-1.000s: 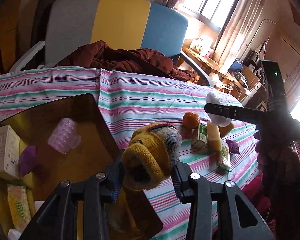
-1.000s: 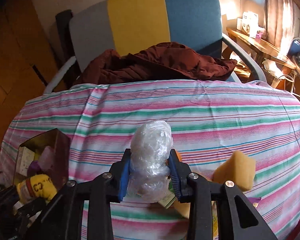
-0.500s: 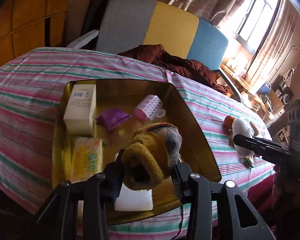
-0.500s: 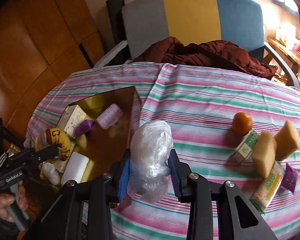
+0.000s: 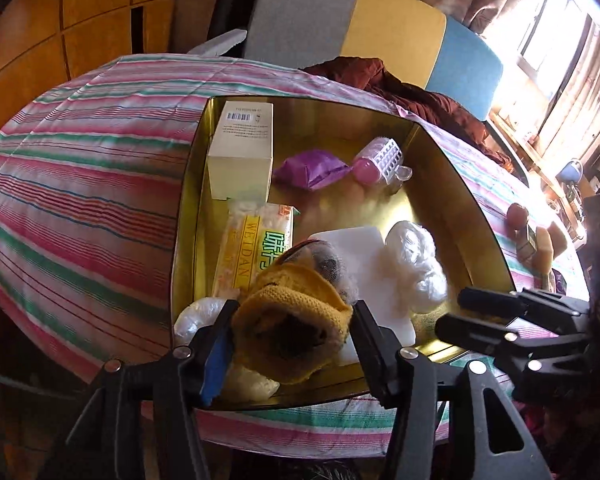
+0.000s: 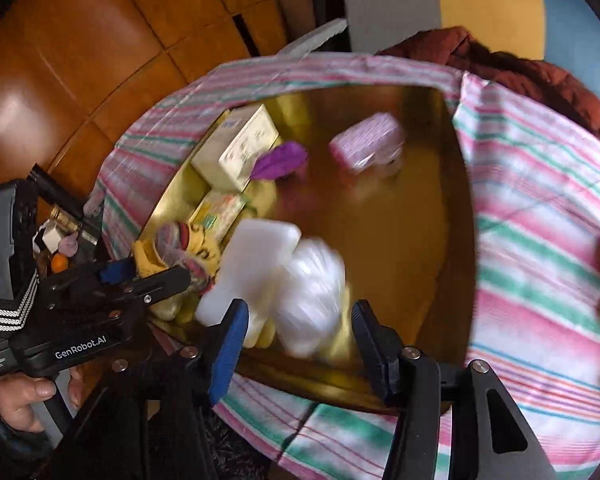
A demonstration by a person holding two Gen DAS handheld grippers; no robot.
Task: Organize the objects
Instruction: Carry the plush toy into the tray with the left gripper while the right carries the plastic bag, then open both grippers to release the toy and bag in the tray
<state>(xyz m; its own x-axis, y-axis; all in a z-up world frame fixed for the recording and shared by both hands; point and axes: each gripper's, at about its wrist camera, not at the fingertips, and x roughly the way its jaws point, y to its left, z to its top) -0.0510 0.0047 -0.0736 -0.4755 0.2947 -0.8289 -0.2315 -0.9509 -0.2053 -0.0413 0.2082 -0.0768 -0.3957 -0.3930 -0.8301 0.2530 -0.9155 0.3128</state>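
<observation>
Opening over the gold tray (image 5: 452, 184), your left gripper (image 5: 290, 334) has the yellow knit sock (image 5: 296, 320) between spreading jaws; whether they touch it is unclear. Your right gripper (image 6: 296, 328) jaws widen clear of the plastic bag (image 6: 312, 296) inside the tray.

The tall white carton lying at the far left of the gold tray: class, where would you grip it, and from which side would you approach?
Grip the white carton across its two long side faces, coming from above. It lies flat, broad face up. Its left side sits close to the gold tray wall, so that finger has little room; the purple packet lies just off its right side. This is a judgement.
</observation>
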